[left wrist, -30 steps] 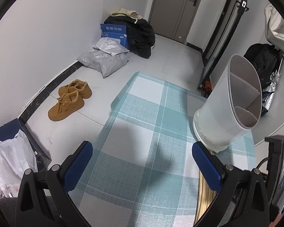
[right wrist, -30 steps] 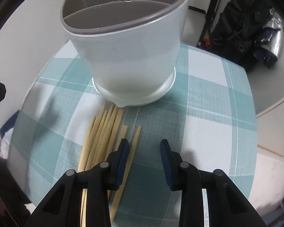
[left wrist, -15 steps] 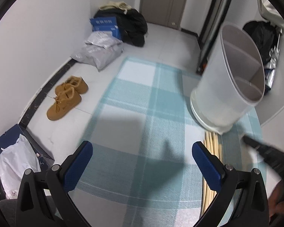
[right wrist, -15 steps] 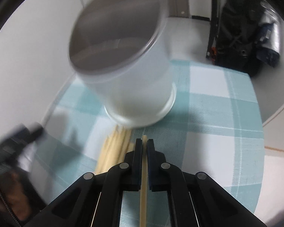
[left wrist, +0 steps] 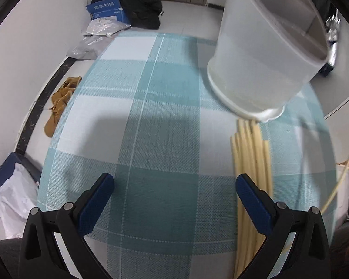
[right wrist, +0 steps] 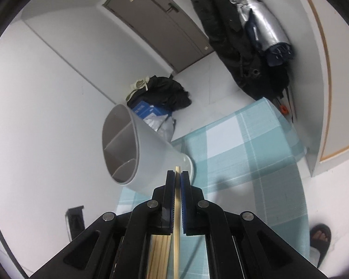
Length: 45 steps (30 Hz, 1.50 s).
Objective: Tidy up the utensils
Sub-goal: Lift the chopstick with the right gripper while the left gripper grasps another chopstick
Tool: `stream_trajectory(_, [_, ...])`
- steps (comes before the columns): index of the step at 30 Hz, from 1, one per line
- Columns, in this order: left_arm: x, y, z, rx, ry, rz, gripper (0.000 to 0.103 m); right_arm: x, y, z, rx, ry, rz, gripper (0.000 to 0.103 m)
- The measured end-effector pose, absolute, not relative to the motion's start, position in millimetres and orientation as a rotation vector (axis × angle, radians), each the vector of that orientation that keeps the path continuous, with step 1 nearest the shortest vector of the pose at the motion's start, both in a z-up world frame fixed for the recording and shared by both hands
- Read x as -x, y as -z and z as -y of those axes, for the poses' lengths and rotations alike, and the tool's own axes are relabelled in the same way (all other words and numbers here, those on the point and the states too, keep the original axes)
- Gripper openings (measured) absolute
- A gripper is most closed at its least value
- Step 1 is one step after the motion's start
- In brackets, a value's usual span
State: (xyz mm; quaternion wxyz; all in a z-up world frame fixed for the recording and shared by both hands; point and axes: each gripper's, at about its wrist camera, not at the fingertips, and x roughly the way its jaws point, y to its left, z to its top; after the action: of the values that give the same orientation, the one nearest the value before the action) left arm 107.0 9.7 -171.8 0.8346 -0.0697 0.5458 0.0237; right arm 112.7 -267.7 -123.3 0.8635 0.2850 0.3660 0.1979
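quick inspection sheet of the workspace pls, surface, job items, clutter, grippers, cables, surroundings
surface: table under a teal and white checked cloth.
job's things: white divided utensil holder standing on the cloth, nothing seen in the compartments that show; bundle of chopsticks lying flat, their far tips close to the holder's base; one chopstick lifted clear.
clutter: nothing seen on the cloth besides the job's things.
grippers: left gripper open, hovering over bare cloth; right gripper shut on the chopstick.
cables: a pale cord at the right edge of the left view.
surroundings: tan shoes, black bag, blue box, grey door, sandalled foot.
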Motion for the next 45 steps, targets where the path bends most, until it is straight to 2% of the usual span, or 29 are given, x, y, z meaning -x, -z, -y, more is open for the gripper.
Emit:
stream_trajectory(17, [-95, 167, 13, 0.062, -0.048, -1.171, 0.102, -91, 113, 278, -0.53, -0.399, -0.694, 0.004])
stream_trajectory(26, [-118, 171, 14, -0.021, -0.032, -1.218, 0.101, -89, 112, 280, -0.543, -0.398, -0.694, 0.004])
stream_trajectory(29, [-117, 172, 6, 0.015, -0.019, -1.227, 0.101, -88, 110, 280, -0.532, -0.396, -0.689, 0.004])
stream_trajectory(32, [-114, 168, -5, 0.065, -0.03, -1.21, 0.092, -88, 110, 282, -0.536, -0.395, -0.686, 0.004])
stream_trajectory(45, [-111, 159, -9, 0.138, -0.087, -1.178, 0.092, -89, 110, 283, -0.527, -0.388, -0.68, 0.004])
